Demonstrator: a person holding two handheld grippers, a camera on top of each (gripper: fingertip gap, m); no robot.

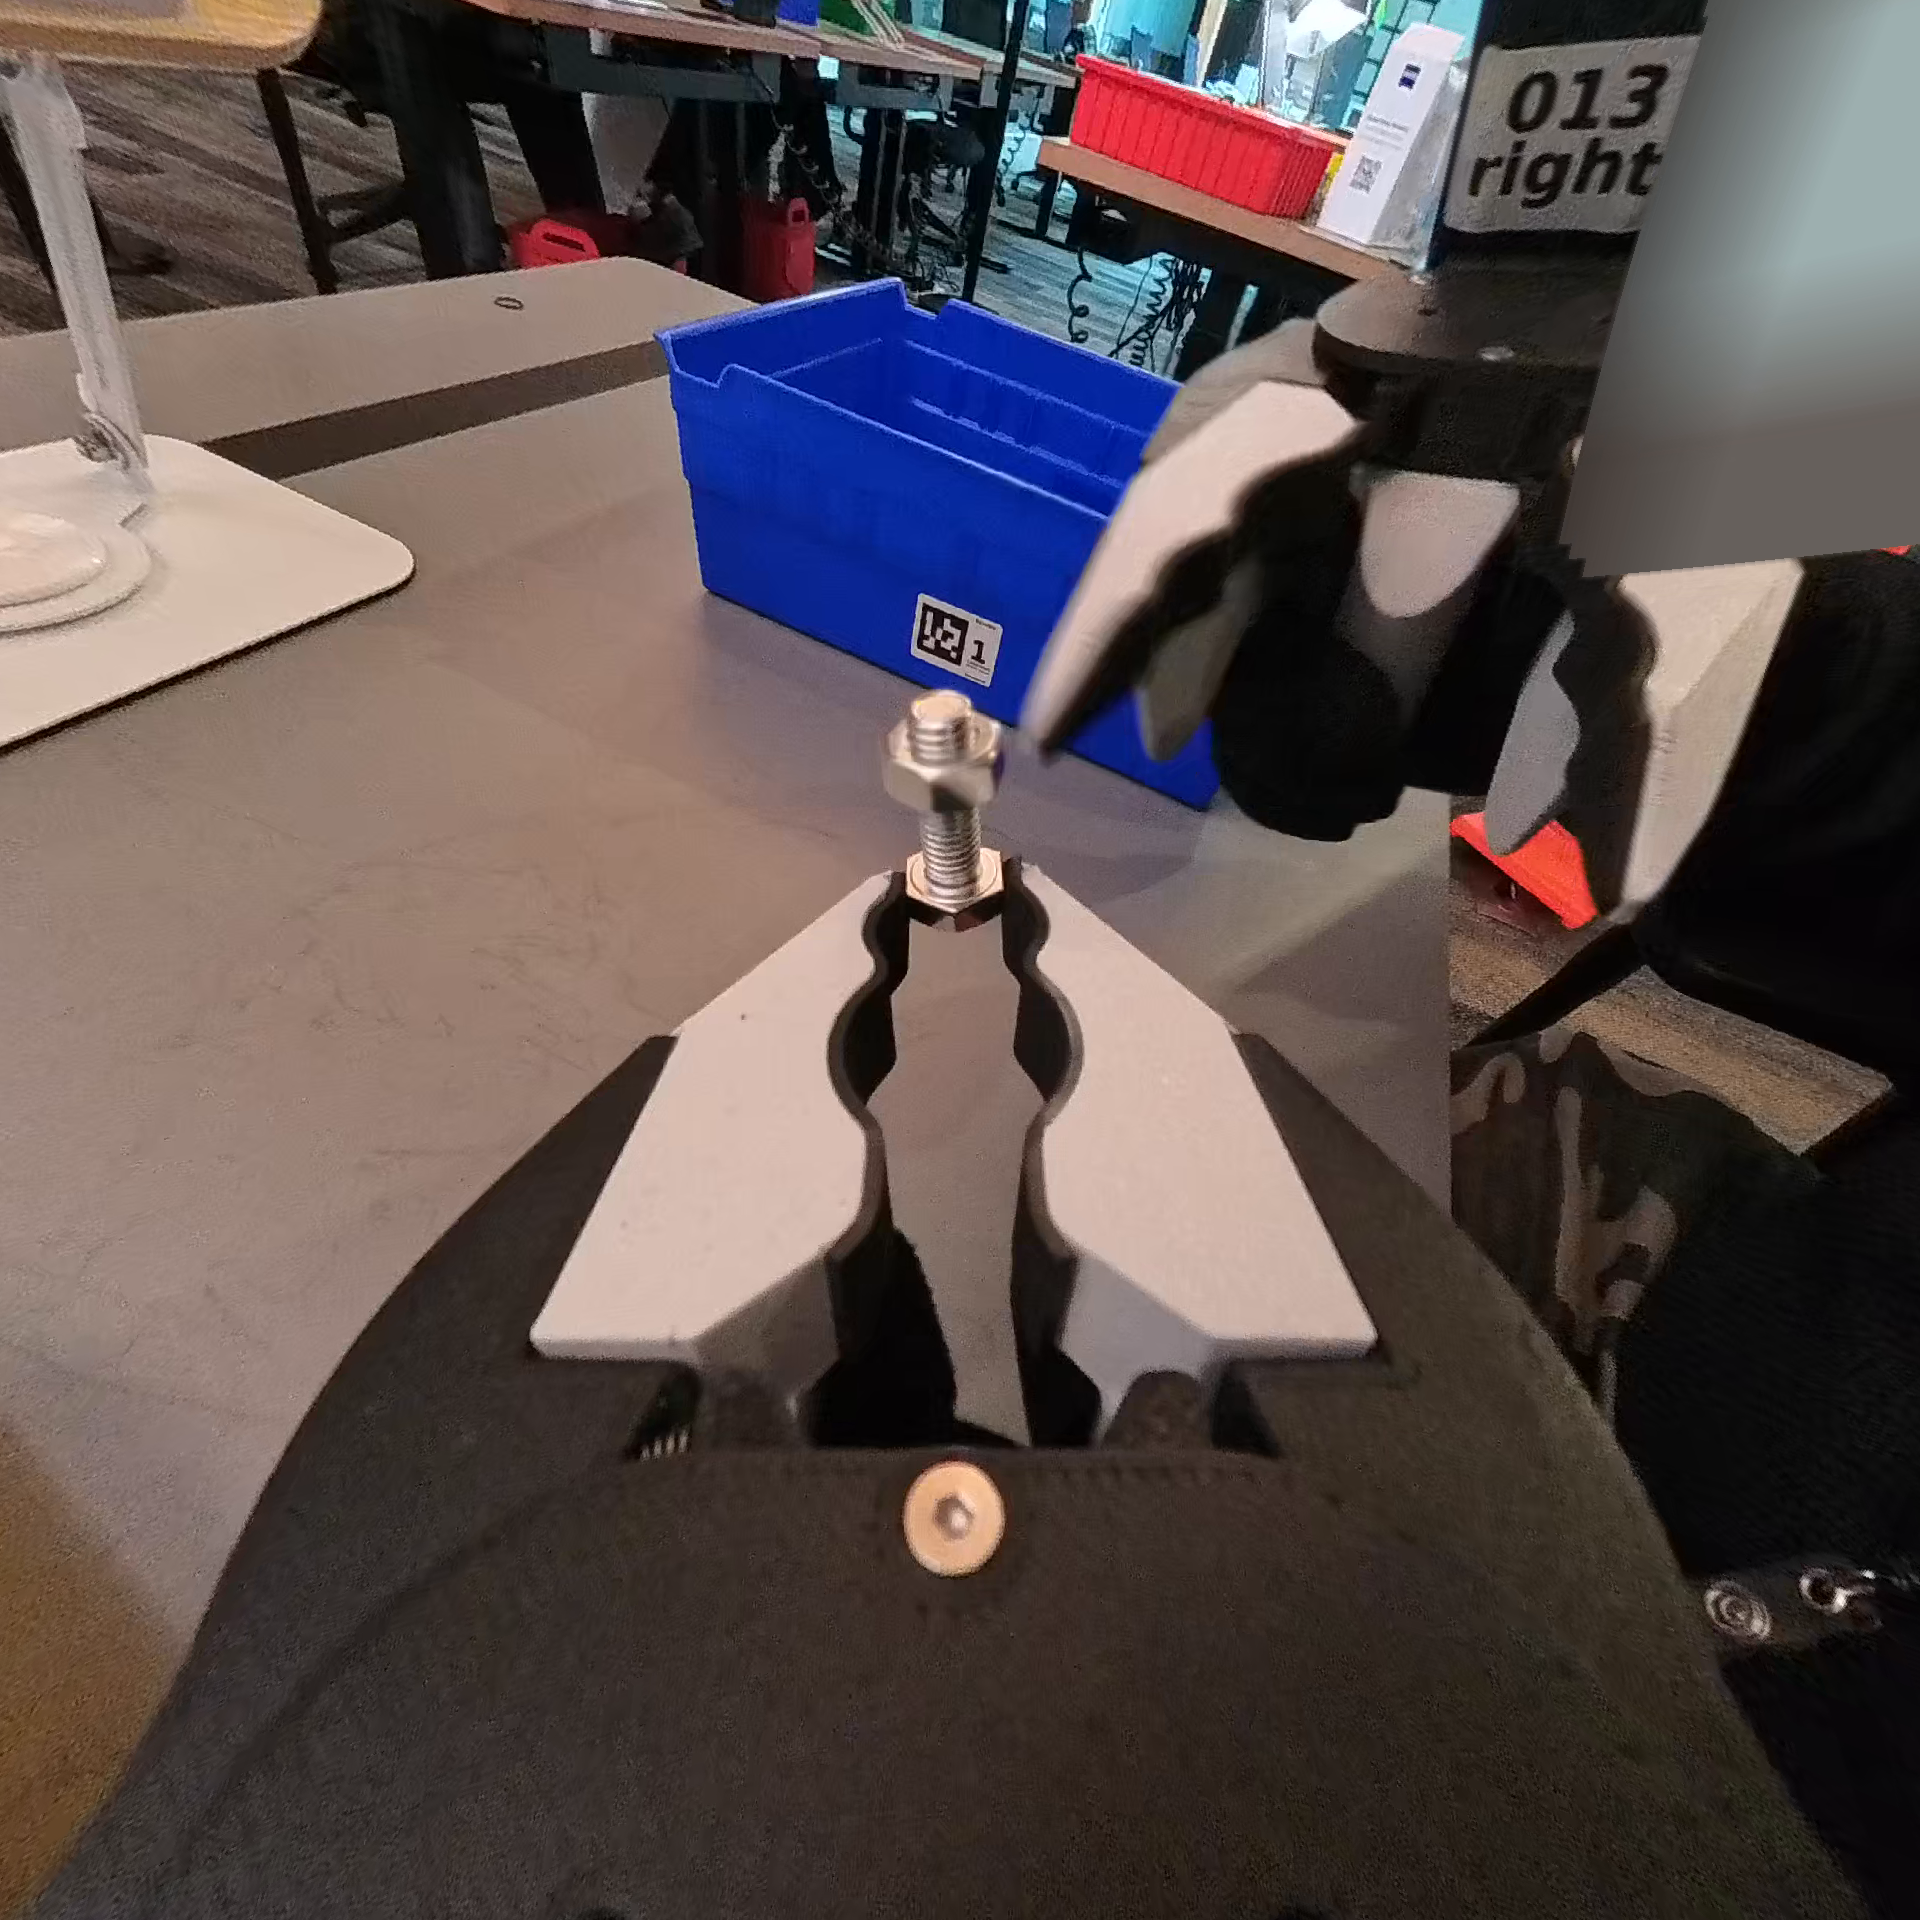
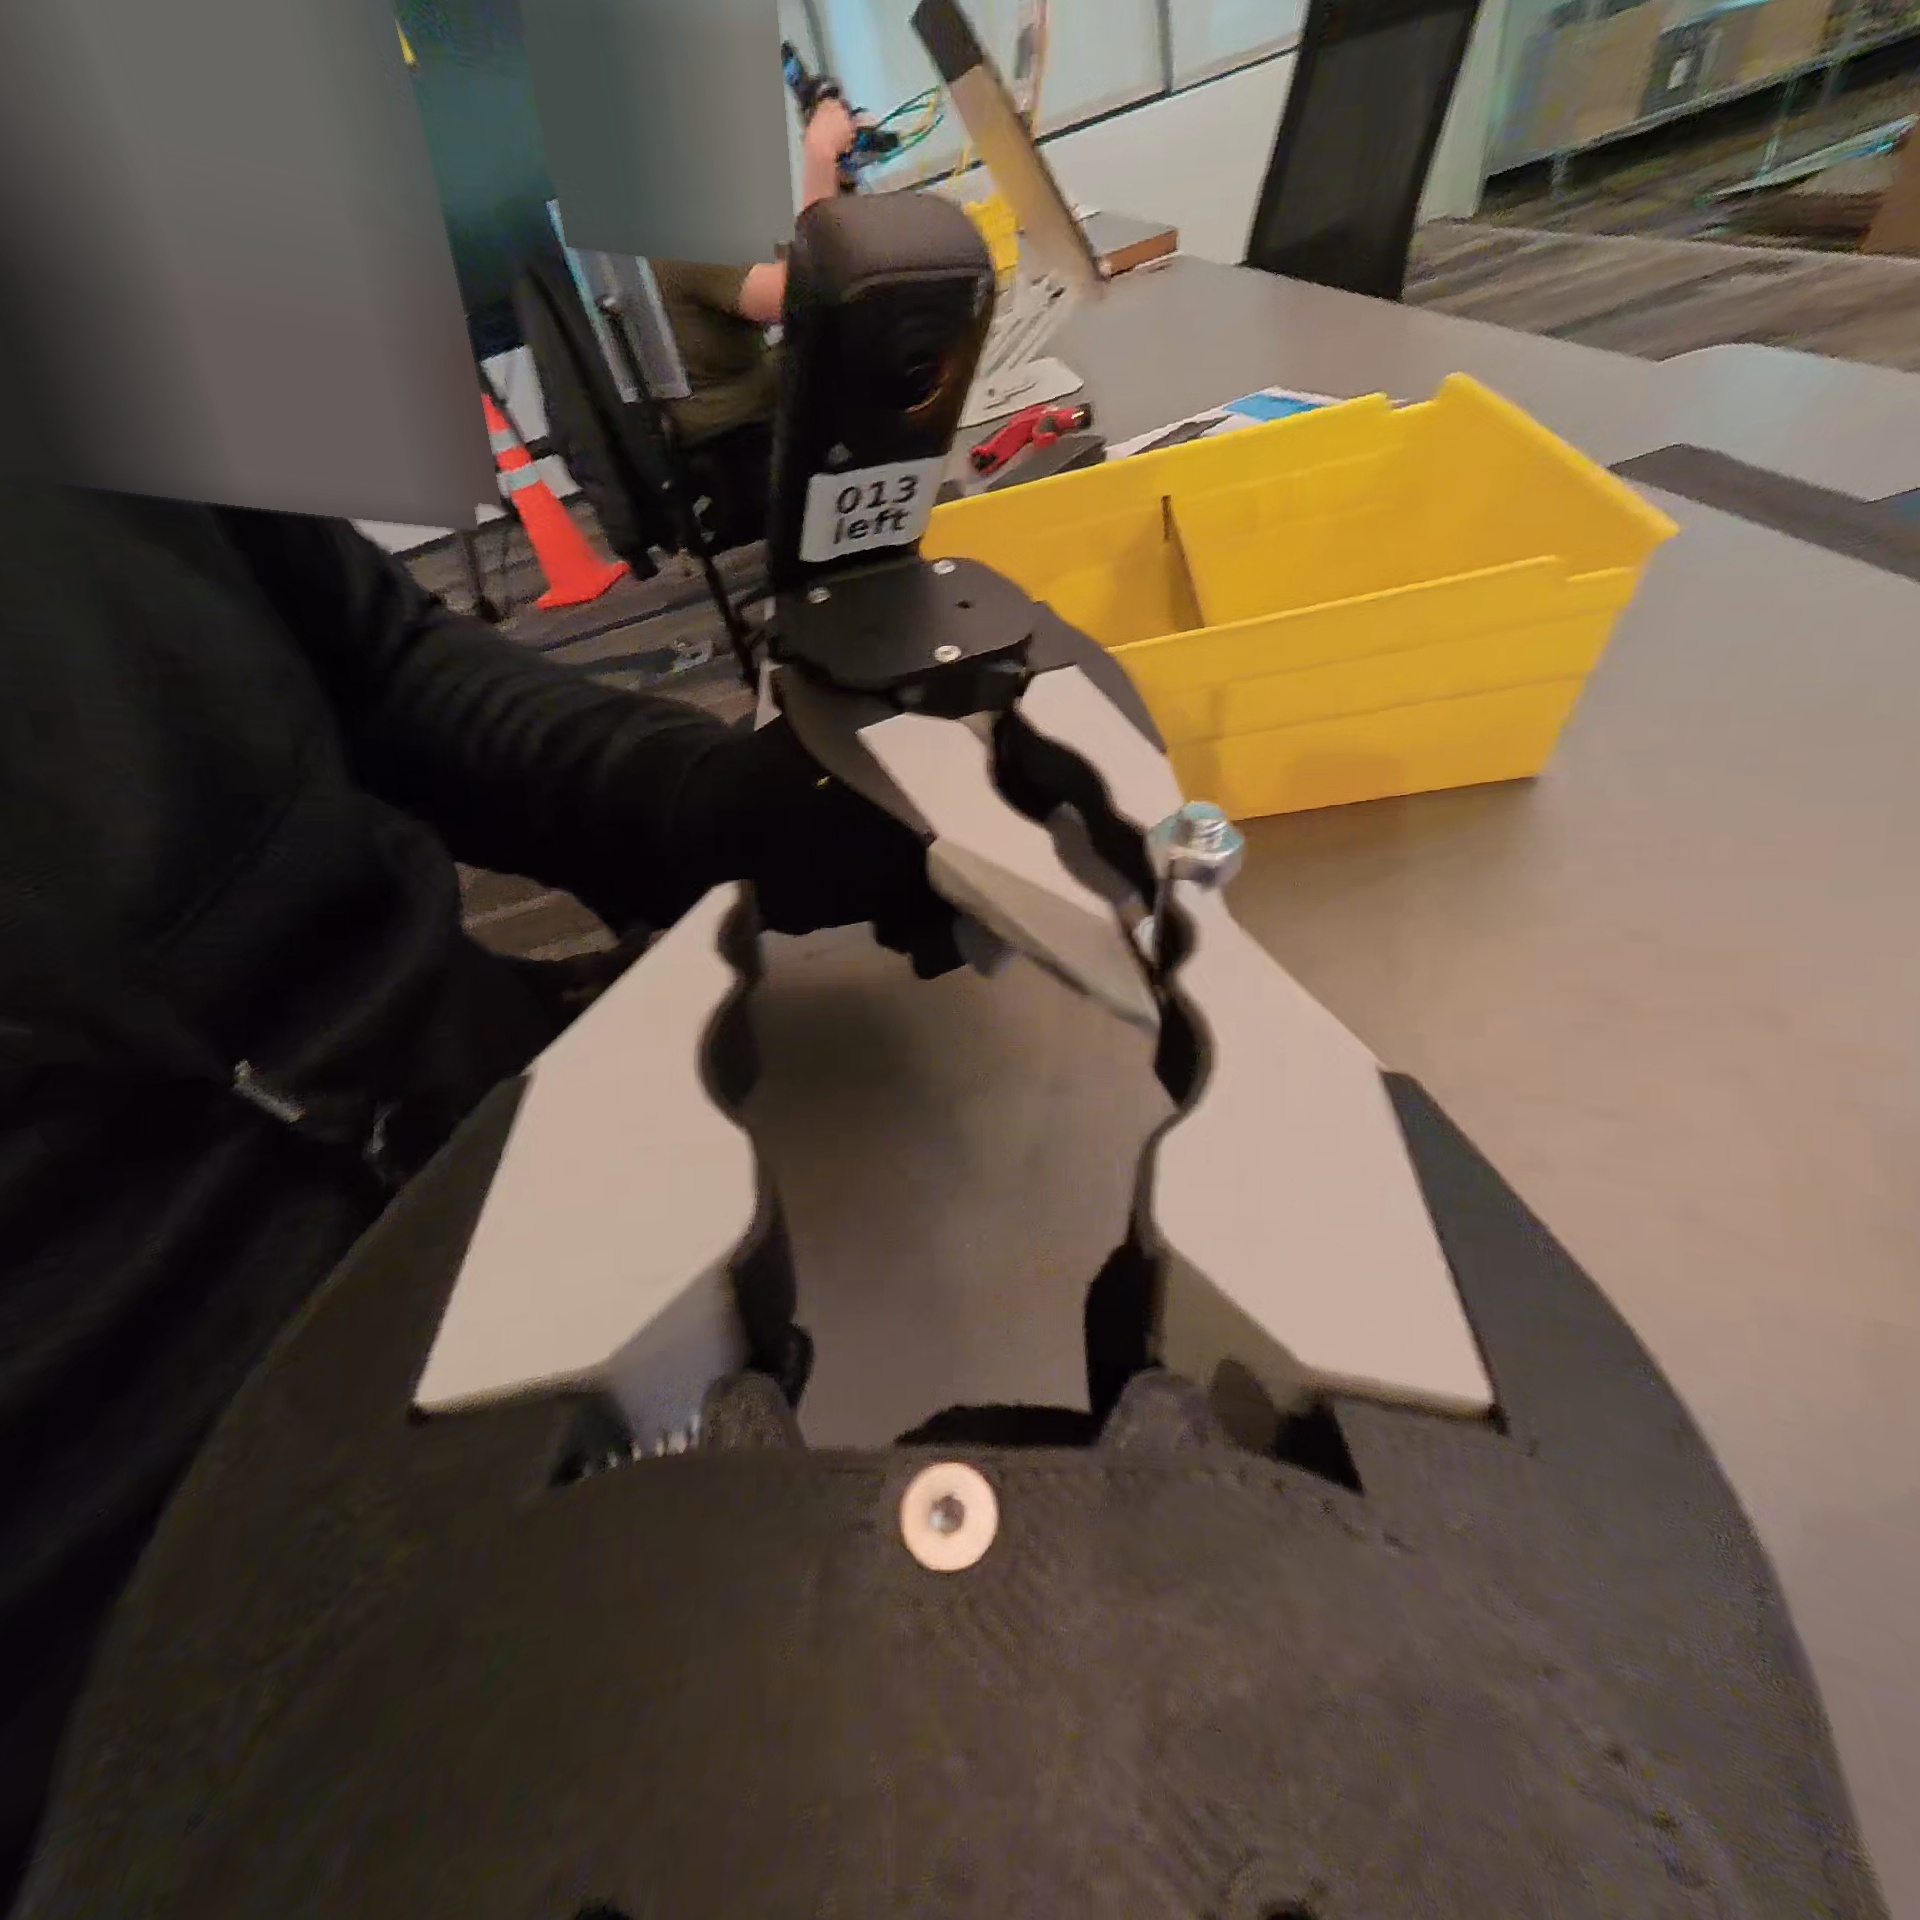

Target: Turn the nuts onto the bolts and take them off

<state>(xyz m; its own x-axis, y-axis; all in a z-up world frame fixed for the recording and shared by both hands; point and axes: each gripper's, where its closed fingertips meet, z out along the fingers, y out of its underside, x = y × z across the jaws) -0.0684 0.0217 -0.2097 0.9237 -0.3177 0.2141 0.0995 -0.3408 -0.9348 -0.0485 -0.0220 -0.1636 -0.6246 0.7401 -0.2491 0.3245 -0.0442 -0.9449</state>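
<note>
The worktop (image 1: 436, 852) is grey and matt, with a darker seam running across it. On it stand a blue bin (image 1: 894, 488) and, in the right wrist view, a yellow bin (image 2: 1340, 644) with a divider inside. A white flat base with a clear upright stand (image 1: 156, 561) sits at the far left. Behind the worktop are more long desks with brown tops (image 1: 1195, 197); one of them carries a red tray (image 1: 1195, 135). The floor (image 1: 187, 177) has a dark patterned carpet. An orange traffic cone (image 2: 551, 520) stands on the floor, and a black chair back (image 2: 1351, 135) rises behind the far edge. A person in a dark top (image 2: 717, 343) sits in the distance.
</note>
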